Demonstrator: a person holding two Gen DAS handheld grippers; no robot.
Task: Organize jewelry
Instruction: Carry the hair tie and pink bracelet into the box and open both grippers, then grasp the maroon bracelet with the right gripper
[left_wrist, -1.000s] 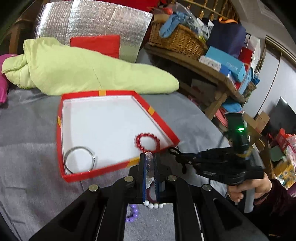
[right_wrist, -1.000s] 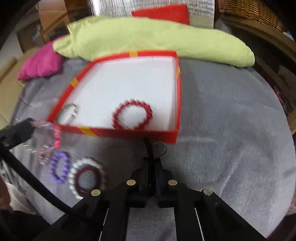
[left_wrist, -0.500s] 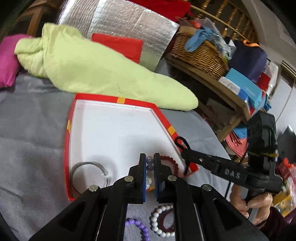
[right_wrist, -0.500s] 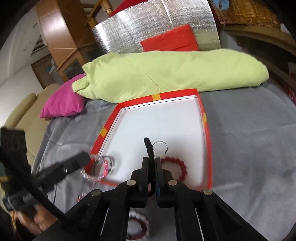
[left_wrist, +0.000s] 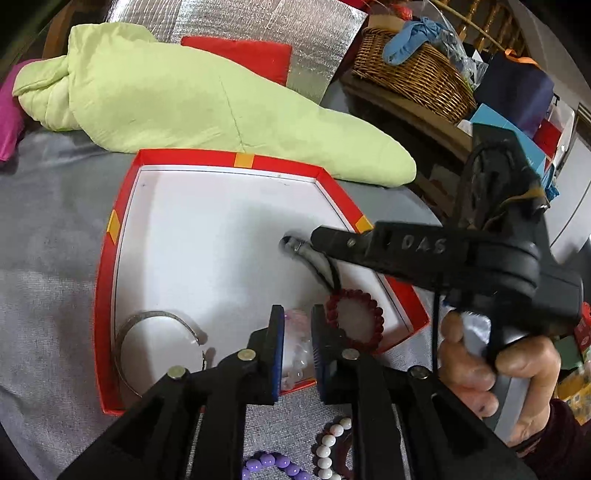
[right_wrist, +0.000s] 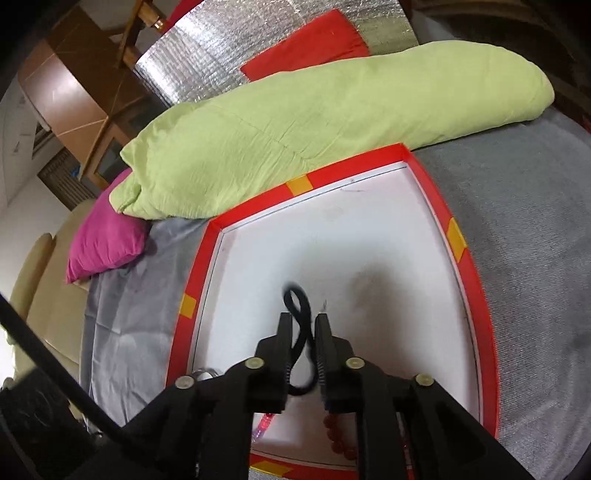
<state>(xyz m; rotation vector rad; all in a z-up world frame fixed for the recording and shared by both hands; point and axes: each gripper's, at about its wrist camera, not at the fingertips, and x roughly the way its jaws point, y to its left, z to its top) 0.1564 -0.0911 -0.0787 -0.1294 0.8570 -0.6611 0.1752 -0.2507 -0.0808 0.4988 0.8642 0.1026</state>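
Observation:
A red-rimmed tray (left_wrist: 110, 229) with a white floor lies on the grey cloth. My left gripper (left_wrist: 297, 325) hangs over its near edge. Its jaws are opening, and a clear bead bracelet (left_wrist: 297, 347) sits blurred in the gap. A silver bangle (left_wrist: 147, 317) and a dark red bead bracelet (left_wrist: 373, 314) lie inside the tray. My right gripper (right_wrist: 303, 328) is over the tray's middle (right_wrist: 476, 280). Its jaws are opening too, with a black cord loop (right_wrist: 295, 299) loose between them. In the left wrist view that gripper (left_wrist: 295, 245) reaches in from the right, the cord (left_wrist: 334, 273) dangling.
A purple bead bracelet (left_wrist: 273, 461) and a white bead bracelet (left_wrist: 325, 450) lie on the cloth in front of the tray. A green quilt (left_wrist: 184, 96) lies behind it, a pink cushion (right_wrist: 107, 240) to the left, a wicker basket (left_wrist: 413, 74) on a shelf to the right.
Both grippers moved forward from the cloth to above the tray. Their jaws, shut on the clear bracelet and the black cord before, have parted a little.

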